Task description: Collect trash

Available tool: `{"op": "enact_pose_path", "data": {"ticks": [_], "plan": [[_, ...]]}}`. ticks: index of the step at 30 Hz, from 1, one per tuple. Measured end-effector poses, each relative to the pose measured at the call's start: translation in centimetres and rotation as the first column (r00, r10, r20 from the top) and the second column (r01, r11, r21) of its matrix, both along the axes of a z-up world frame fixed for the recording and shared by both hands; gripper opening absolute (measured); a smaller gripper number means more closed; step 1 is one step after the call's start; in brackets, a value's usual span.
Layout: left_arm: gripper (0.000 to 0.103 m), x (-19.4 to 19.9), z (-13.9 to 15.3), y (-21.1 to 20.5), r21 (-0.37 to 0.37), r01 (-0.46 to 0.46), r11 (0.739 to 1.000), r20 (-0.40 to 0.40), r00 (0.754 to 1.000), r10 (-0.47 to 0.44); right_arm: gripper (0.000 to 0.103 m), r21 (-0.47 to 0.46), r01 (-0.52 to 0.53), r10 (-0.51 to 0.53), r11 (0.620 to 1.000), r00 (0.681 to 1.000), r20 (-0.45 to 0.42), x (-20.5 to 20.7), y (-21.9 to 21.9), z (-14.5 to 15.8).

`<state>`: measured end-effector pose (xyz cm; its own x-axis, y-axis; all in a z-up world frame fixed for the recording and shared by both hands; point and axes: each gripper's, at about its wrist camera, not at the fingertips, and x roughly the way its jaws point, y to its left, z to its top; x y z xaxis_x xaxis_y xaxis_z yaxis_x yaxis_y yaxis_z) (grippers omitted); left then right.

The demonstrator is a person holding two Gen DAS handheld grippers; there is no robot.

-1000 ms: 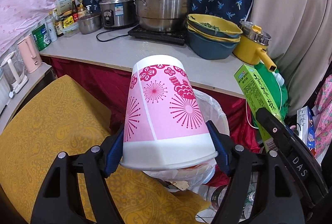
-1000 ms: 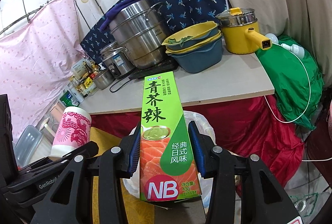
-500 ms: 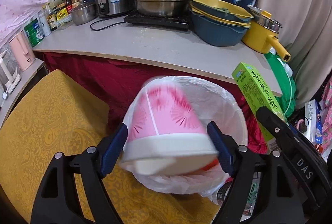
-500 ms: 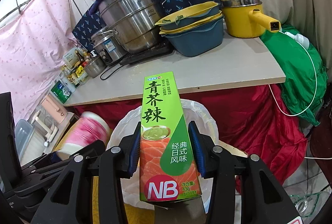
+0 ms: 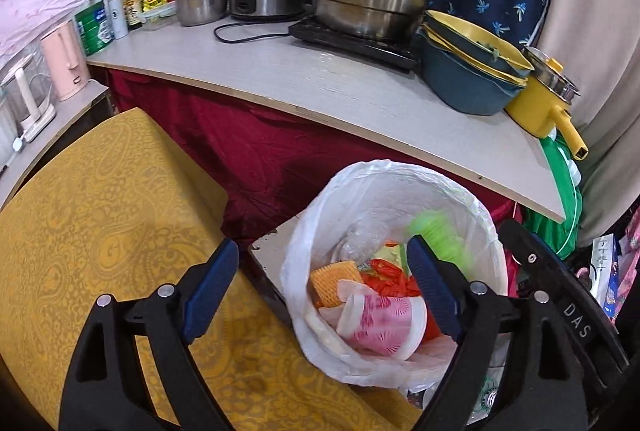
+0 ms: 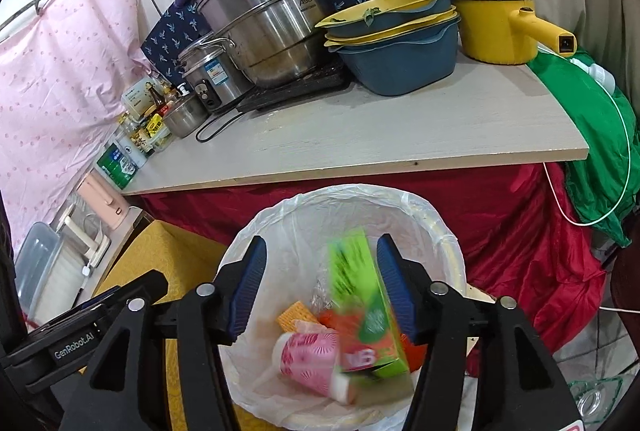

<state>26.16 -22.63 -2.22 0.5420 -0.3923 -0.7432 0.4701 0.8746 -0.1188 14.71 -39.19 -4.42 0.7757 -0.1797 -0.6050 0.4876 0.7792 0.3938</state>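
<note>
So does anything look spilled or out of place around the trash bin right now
Nothing is spilled. The pink cup lies on its side inside the lined trash bin, and the green box is blurred, dropping in from the open right tool, whose jaws have just been opening. That is expected, not odd.
</note>
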Motion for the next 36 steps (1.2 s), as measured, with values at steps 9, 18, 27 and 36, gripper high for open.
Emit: {"op": "enact_pose_path", "data": {"ticks": [9,18,27,36], "plan": [[0.086,-1.5,0.8,1.6,0.009,-0.025,1.000,0.034,0.999,0.024,0.061,-0.002,0.000,0.000,1.000,1.000,0.014,-1.5,0.9,1.2],[0.090,-3.3,2.0,2.5,0.020,-0.039,0.999,0.063,0.997,0.037,0.069,-0.056,-0.009,0.011,0.998,1.000,0.027,-3.9,2.4,3.4],[0.093,-5.3,3.1,4.4,0.029,-0.067,0.997,0.094,0.994,0.064,0.083,-0.117,0.000,0.002,0.993,1.000,0.014,-6.3,3.5,5.5],[0.093,-7.5,3.6,6.2,0.038,-0.088,0.995,0.107,0.991,0.084,0.088,-0.216,-0.027,0.018,0.976,0.999,-0.040,-8.3,5.3,6.4]]}}
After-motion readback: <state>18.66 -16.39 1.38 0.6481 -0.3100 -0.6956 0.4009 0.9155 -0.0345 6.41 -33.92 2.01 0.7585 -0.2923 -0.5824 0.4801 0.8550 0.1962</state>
